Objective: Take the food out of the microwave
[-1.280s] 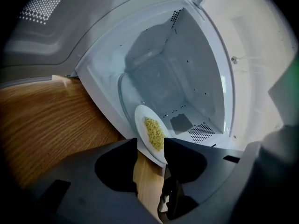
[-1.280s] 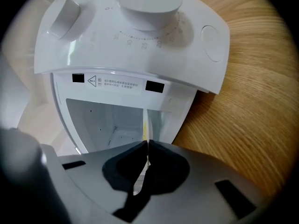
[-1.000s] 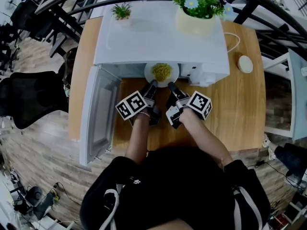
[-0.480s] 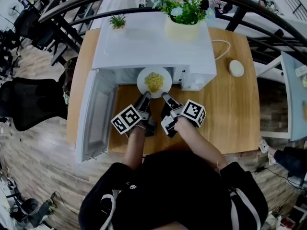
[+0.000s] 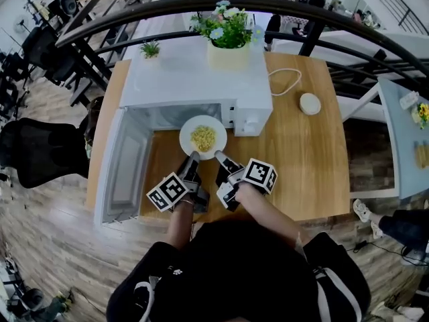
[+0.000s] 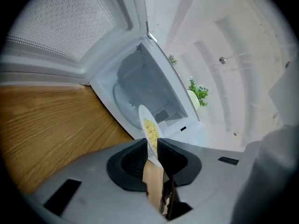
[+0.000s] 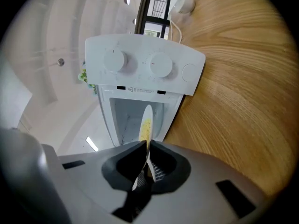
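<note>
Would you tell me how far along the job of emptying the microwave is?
Done: the microwave door stands open and the plate of food is nearly clear of the opening. In hand: the left gripper, whose jaws have just been closing, and the right gripper both pinch the plate's near rim. Left: set it on the table.

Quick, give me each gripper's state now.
Left gripper: shut on the plate rim, jaws just closed tighter.
Right gripper: shut on the same plate's rim.

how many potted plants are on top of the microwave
2: a small green plant at the microwave's far left corner, a bigger flowering plant farther right. None appears hidden.
</note>
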Demonstrator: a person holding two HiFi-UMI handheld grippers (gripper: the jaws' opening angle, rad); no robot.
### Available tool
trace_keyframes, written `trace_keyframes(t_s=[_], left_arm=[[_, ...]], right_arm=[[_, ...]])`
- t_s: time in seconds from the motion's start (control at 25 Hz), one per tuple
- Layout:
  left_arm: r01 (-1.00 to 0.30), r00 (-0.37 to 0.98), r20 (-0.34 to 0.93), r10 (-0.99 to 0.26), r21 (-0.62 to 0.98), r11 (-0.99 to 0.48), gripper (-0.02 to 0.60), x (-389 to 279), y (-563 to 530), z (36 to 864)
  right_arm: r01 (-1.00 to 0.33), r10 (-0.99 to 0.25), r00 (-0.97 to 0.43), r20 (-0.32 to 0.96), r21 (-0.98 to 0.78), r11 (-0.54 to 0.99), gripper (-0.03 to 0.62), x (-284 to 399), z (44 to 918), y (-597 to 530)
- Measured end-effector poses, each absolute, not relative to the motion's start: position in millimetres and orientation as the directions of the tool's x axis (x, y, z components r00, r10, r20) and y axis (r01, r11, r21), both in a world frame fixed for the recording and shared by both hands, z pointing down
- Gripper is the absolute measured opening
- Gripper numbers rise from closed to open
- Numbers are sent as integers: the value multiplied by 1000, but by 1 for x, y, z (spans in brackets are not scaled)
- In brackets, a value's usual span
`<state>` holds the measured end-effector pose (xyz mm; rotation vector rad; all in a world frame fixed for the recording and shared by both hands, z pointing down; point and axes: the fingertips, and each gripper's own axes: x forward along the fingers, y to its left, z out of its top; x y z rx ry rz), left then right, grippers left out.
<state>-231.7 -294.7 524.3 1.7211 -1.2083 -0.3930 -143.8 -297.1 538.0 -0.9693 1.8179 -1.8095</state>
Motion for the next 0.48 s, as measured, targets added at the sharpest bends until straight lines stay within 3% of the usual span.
trace_keyframes(t_s=[0.48], left_arm=[[-537,472,220,-854,839,-81,64,-190,-266,505]], right_arm=[[-200,-716,-680,157,-980,-25,21,-102,515,-273]])
